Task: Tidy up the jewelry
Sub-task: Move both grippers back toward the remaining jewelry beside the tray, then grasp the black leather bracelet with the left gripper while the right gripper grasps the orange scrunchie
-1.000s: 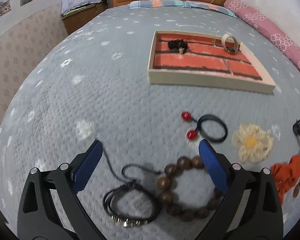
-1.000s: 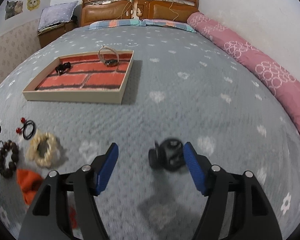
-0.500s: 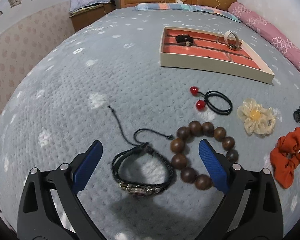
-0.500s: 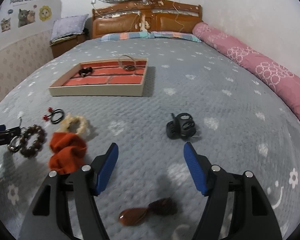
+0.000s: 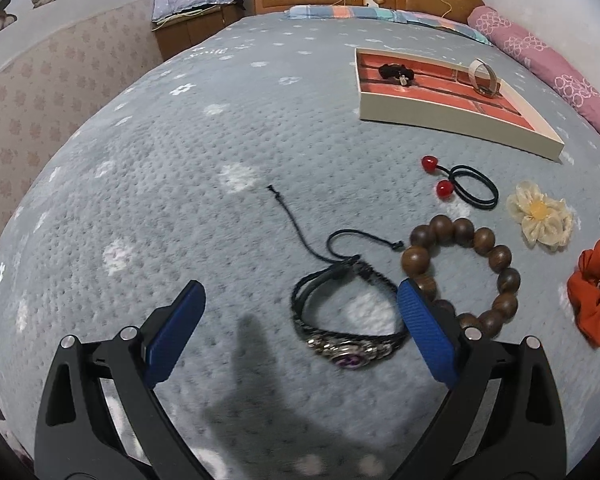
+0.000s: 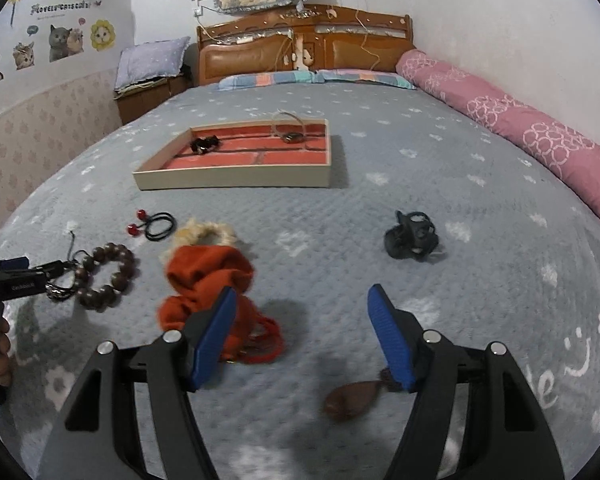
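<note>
Left gripper hangs spread above the cord bracelet on the bedspread, a pickup apparently in hand; next, close on its band and carry it to the tray. Right gripper is opening, empty

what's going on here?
A person with a gripper in each hand is sorting jewelry on a bed into a tray. The left gripper is open over a black cord bracelet, not yet gripping it; a wooden bead bracelet lies just beside. The right gripper holds nothing, its fingers opening above the blanket next to an orange scrunchie. The tray already holds two pieces.
</note>
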Available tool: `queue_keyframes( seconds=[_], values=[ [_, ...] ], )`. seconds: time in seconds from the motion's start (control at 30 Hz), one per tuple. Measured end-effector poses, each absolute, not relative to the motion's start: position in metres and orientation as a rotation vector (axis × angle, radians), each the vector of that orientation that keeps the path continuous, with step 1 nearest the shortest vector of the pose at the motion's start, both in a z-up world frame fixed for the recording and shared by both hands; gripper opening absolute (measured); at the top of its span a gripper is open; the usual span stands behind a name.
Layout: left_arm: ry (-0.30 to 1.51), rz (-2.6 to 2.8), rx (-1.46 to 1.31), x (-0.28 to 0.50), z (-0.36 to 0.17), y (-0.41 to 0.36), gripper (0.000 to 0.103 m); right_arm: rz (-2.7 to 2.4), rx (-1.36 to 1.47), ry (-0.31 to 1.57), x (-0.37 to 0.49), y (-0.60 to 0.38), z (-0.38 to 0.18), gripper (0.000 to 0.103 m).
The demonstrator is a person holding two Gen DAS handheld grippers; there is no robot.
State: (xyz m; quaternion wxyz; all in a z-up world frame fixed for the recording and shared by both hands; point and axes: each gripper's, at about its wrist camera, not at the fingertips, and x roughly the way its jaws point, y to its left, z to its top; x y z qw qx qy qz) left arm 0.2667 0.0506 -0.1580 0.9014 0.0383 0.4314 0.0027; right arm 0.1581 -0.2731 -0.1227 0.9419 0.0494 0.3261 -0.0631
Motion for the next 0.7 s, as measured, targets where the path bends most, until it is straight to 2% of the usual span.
queue_keyframes(
  seconds=[0.4, 0.5, 0.53, 0.57, 0.63, 0.7],
  values=[
    [0.963, -0.012, 0.015, 0.283, -0.181, 0.069, 0.093, -0.117, 0.073, 0.722, 0.184, -0.247, -0.145, 0.072],
    [0.962, -0.018, 0.023, 0.285, -0.182, 0.065, 0.088, -0.117, 0.084, 0.733, 0.189, -0.248, -0.150, 0.071],
    [0.959, -0.026, 0.027, 0.285, -0.182, 0.064, 0.083, -0.117, 0.082, 0.734, 0.190, -0.248, -0.151, 0.069],
    [0.957, -0.026, 0.030, 0.284, -0.181, 0.063, 0.077, -0.115, 0.081, 0.736, 0.190, -0.248, -0.151, 0.058],
    [0.952, -0.027, 0.035, 0.284, -0.181, 0.062, 0.070, -0.110, 0.081, 0.739, 0.191, -0.248, -0.152, 0.047],
    [0.947, -0.027, 0.035, 0.285, -0.179, 0.062, 0.061, -0.111, 0.076, 0.737, 0.192, -0.248, -0.151, 0.043]
  ],
)
